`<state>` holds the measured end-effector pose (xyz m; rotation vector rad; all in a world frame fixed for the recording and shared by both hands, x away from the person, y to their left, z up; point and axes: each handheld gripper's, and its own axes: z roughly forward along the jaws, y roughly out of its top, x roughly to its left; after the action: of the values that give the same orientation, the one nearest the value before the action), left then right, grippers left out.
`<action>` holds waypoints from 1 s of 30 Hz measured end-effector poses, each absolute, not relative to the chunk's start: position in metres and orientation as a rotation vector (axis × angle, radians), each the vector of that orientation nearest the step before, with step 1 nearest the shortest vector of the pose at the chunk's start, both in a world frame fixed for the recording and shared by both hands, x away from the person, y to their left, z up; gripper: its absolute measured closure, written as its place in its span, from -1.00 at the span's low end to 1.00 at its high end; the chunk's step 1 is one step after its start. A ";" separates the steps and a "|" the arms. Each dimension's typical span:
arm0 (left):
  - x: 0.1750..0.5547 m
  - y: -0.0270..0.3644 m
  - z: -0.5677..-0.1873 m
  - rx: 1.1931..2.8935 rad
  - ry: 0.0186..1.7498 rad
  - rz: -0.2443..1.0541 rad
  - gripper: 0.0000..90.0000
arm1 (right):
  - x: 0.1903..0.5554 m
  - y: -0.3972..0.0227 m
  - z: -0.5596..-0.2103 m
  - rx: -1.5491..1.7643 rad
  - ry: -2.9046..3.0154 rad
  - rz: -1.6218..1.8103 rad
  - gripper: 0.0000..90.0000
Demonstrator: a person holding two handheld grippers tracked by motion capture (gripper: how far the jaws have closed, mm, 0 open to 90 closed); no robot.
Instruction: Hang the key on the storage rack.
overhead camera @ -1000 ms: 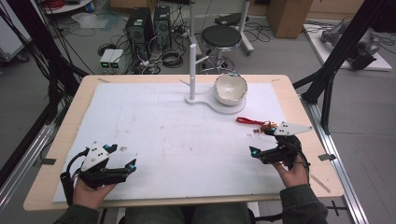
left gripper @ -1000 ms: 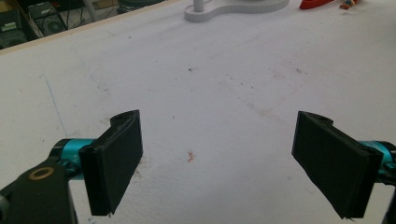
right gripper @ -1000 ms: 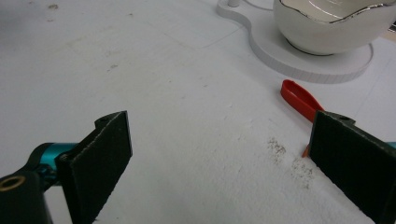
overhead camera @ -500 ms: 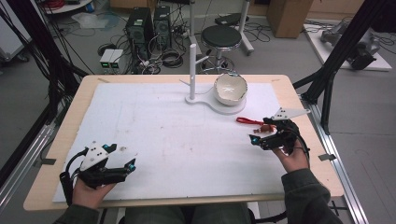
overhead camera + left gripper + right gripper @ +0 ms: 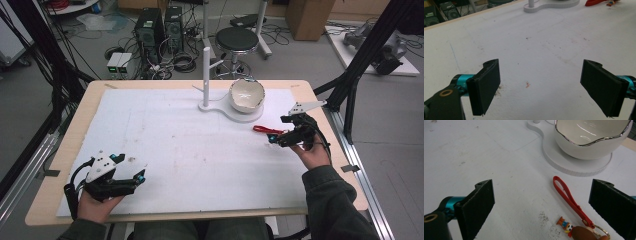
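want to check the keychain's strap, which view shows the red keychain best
The right gripper view: the red keychain lies close, between the open fingers, its strap loop and small figure clear. The high view shows it as a small red streak by the right gripper. The left gripper view catches a far red bit at its top edge.

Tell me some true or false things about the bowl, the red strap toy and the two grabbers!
1. The bowl sits on the white stand. True.
2. The right gripper is shut on the keychain. False: its jaws are open, and the keychain lies on the table between them.
3. The left gripper is open. True.
4. The bowl has food in it. False: it looks empty.
5. The keychain strap is blue. False: it is red.
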<state>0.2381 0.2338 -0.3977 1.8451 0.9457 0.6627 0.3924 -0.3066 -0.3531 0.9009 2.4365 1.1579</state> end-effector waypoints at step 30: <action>0.241 0.234 -0.398 1.845 0.947 0.659 -0.63 | 0.459 -0.307 -0.388 0.987 2.580 0.852 -0.29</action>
<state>0.2407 0.2341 -0.3983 1.8447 0.9474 0.6595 0.4591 -0.3069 -0.3877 0.9871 2.5804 0.8515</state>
